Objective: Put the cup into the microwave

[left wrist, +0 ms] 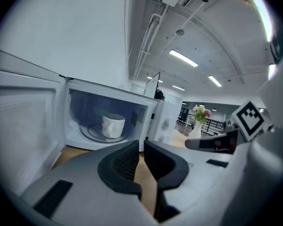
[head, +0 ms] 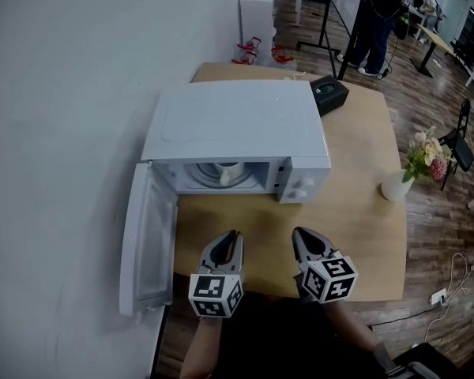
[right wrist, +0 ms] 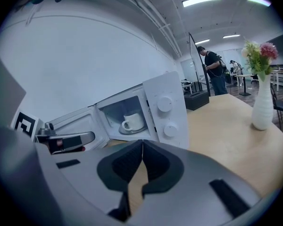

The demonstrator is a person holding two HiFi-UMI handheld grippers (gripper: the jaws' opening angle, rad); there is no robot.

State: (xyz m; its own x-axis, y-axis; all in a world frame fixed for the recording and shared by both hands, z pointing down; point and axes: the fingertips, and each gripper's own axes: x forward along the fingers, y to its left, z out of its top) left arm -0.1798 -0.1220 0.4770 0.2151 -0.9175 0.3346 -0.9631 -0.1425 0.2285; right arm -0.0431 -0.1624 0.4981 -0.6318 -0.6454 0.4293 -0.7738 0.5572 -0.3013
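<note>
The white cup (head: 229, 172) stands upright on the turntable inside the white microwave (head: 237, 121), whose door (head: 146, 243) hangs wide open to the left. In the left gripper view the cup (left wrist: 113, 126) is deep in the cavity; in the right gripper view the cup (right wrist: 132, 122) has its handle to the left. My left gripper (head: 231, 235) hovers over the table in front of the opening, well short of it, its jaws shut with nothing between them (left wrist: 142, 145). My right gripper (head: 300, 234) is beside it, also shut and empty (right wrist: 142, 144).
A white vase of flowers (head: 396, 184) stands near the wooden table's (head: 363, 219) right edge. A black box (head: 329, 95) sits behind the microwave. A white wall runs along the left. A person (head: 379, 14) stands on the floor beyond the table.
</note>
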